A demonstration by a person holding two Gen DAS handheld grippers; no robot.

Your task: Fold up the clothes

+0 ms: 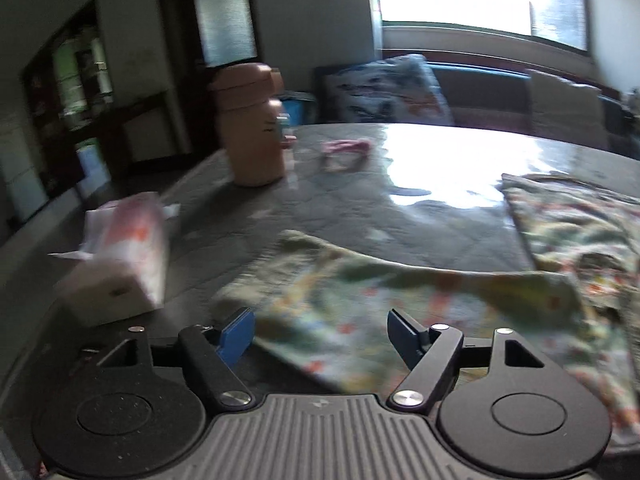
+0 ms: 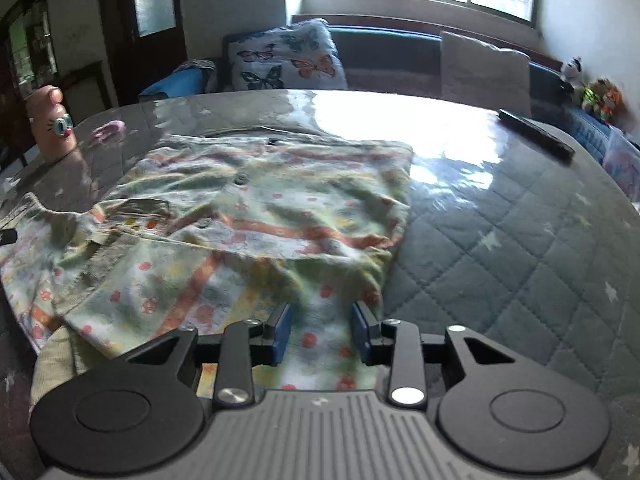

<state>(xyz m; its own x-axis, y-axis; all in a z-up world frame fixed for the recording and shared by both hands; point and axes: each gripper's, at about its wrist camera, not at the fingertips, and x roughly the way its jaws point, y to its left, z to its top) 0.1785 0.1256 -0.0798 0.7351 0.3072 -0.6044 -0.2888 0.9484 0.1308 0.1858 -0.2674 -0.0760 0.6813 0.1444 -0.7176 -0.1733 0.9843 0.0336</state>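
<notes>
Floral shirt point(image 2: 248, 208) spread flat on quilted worktop point(image 2: 500, 240), a sleeve trailing leftward. Soft, light, limp; likely to sag and slide on the glossy cover. Best pinched at hem or sleeve edge. Left tongs point(image 1: 322, 334) wide apart, empty; right tongs point(image 2: 321, 332) parted over near edge, gripping nothing.

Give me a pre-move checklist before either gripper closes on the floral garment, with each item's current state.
1. Left gripper open over the sleeve of the pale green floral button-up garment: ok.
2. Right gripper open, garment edge between its fingers: ok.
3. Garment lying flat on the grey quilted table cover: not ok, the sleeve area is rumpled.
4. White and orange tissue pack apart from the sleeve: ok.
5. Peach cat-face bottle apart from the cloth: ok.
6. Cloth depth between the right fingers: cannot tell.
</notes>
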